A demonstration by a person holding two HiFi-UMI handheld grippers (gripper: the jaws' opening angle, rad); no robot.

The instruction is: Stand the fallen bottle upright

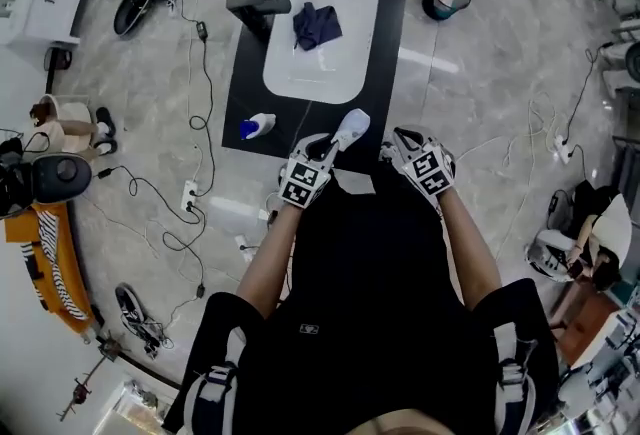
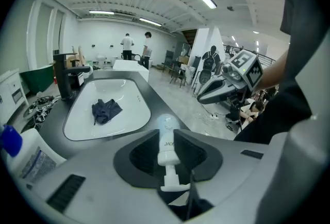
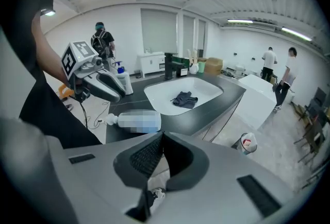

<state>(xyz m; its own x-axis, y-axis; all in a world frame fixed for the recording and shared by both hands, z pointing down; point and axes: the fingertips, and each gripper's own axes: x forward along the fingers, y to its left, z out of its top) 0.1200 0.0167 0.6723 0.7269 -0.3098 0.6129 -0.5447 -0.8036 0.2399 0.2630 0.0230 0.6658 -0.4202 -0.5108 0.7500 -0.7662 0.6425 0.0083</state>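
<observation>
Observation: the head view is showing the left gripper [image 1: 325,158] clamping the white pump bottle [image 1: 350,130] at the near edge of the black bench [image 1: 240,103]. The bottle is angling away from the person towards the white sink [image 1: 290,73], which is holding a dark cloth [image 1: 316,26].

The left gripper view is giving detail the head view is not. Its jaws are closing on the bottle's neck, with the pump head pointing back at the camera.

The right gripper view alone is showing the bottle [image 3: 136,120] from the side, lying level along the bench edge. Whether it is resting there cannot be told.

The right gripper [image 1: 405,145] is hanging just beside it, jaws closed and gripping nothing.

Both forearms are reaching forward, with the grippers pointing down at the bench. A blue-capped bottle [image 1: 257,127] is lying to the left.
</observation>
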